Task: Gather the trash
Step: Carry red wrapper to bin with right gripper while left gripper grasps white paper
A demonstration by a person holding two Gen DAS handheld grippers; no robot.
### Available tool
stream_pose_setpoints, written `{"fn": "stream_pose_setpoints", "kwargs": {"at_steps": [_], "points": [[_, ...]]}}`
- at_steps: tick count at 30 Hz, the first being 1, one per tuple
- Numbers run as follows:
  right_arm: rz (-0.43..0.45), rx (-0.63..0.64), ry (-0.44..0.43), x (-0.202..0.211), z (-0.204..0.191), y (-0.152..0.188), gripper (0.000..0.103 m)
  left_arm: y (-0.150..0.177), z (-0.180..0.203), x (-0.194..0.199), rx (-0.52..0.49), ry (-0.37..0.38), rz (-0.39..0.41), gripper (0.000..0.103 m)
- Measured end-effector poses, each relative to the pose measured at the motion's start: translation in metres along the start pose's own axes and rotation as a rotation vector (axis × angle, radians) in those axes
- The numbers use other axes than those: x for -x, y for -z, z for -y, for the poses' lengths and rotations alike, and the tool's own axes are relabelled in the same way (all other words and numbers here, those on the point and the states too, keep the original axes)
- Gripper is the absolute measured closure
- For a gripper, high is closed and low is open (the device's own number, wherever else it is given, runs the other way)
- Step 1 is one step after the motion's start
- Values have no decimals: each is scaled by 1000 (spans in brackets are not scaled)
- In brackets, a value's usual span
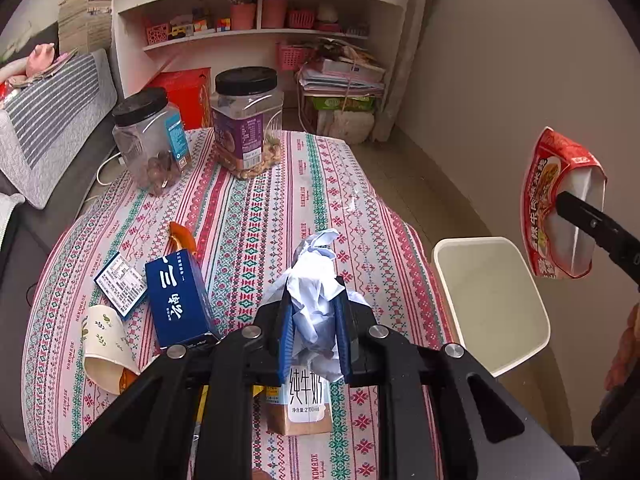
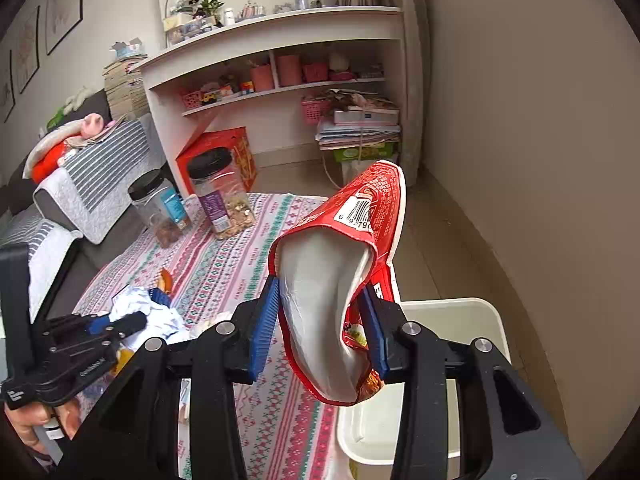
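Note:
My left gripper (image 1: pixel 314 312) is shut on a crumpled white paper wad (image 1: pixel 314 280), held above the patterned table (image 1: pixel 256 208). My right gripper (image 2: pixel 320 328) is shut on an opened red snack bag (image 2: pixel 340 280), held in the air over the near edge of the white bin (image 2: pixel 452 320). In the left wrist view the red snack bag (image 1: pixel 560 208) hangs above and right of the white bin (image 1: pixel 488 300). A milk carton (image 1: pixel 304 404), a blue box (image 1: pixel 180 300), a paper cup (image 1: pixel 104 344) and an orange wrapper (image 1: pixel 182 236) lie on the table.
Two black-lidded plastic jars (image 1: pixel 152 140) (image 1: pixel 246 120) stand at the table's far end. A red box (image 1: pixel 188 92) and white shelves (image 1: pixel 260 20) are behind. A sofa (image 1: pixel 48 128) is left, a wall right of the bin.

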State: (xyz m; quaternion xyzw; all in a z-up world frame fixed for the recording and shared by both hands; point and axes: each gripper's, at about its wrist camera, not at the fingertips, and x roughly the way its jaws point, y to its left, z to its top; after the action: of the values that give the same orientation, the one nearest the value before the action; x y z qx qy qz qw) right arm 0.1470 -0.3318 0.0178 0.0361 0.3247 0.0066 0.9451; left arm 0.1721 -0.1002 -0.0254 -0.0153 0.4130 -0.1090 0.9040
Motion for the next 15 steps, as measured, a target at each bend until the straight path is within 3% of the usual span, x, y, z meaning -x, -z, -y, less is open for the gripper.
{"fn": "stream_pose_setpoints", "kwargs": {"at_steps": [15], "points": [[-90, -187, 141, -10, 92, 14, 62, -15, 74, 10, -85, 62, 42, 85]]}}
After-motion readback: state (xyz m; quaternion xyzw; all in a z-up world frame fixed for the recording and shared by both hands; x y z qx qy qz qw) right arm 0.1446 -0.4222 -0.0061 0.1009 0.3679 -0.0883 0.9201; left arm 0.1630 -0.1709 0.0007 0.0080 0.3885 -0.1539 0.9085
